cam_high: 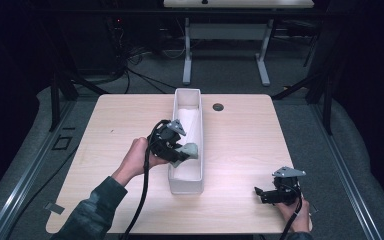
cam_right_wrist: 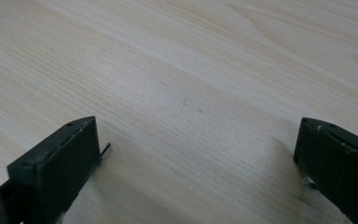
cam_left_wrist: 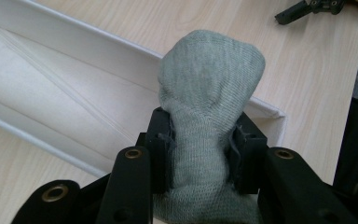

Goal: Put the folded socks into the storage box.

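Sock [cam_left_wrist: 209,93] sits pinched in the left gripper [cam_high: 182,152] jaws, poking over the near-left rim of the bin [cam_high: 176,107], whose long axis runs near to far. Right gripper [cam_high: 266,195] rests well apart on the worktop [cam_high: 240,140], jaws wide and empty.
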The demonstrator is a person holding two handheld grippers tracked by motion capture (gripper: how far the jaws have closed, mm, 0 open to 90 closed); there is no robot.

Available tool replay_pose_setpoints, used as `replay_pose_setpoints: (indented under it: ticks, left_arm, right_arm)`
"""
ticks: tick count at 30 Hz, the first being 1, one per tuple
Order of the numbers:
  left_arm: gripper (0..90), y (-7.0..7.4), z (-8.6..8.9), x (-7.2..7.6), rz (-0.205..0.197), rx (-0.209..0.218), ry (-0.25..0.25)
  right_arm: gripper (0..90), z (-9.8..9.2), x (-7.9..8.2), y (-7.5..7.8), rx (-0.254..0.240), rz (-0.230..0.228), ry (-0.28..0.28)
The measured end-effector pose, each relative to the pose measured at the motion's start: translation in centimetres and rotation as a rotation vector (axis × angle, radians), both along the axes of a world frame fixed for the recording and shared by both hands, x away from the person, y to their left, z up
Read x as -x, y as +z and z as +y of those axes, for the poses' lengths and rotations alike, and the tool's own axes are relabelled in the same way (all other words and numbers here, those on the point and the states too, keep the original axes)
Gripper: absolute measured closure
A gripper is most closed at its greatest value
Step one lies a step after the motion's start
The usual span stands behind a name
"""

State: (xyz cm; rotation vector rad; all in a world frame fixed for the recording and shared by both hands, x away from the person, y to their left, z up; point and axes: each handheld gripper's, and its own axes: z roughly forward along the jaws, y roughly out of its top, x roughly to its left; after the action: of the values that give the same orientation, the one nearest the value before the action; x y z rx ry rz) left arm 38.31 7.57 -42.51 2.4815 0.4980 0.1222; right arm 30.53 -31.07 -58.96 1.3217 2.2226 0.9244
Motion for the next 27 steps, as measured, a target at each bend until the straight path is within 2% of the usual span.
replay_pose_setpoints:
  ticks: [7, 27]
  left_arm:
    - [65.9, -0.5, -0.4, -0.1, 0.009, -0.007, -0.007]
    - [65.8, -2.2, -0.8, -0.8, 0.053, -0.063, -0.010]
  right_arm:
    - [0.0, 0.0, 0.0, 0.0, 0.000, 0.000, 0.000]
    - [0.0, 0.0, 0.0, 0.0, 0.000, 0.000, 0.000]
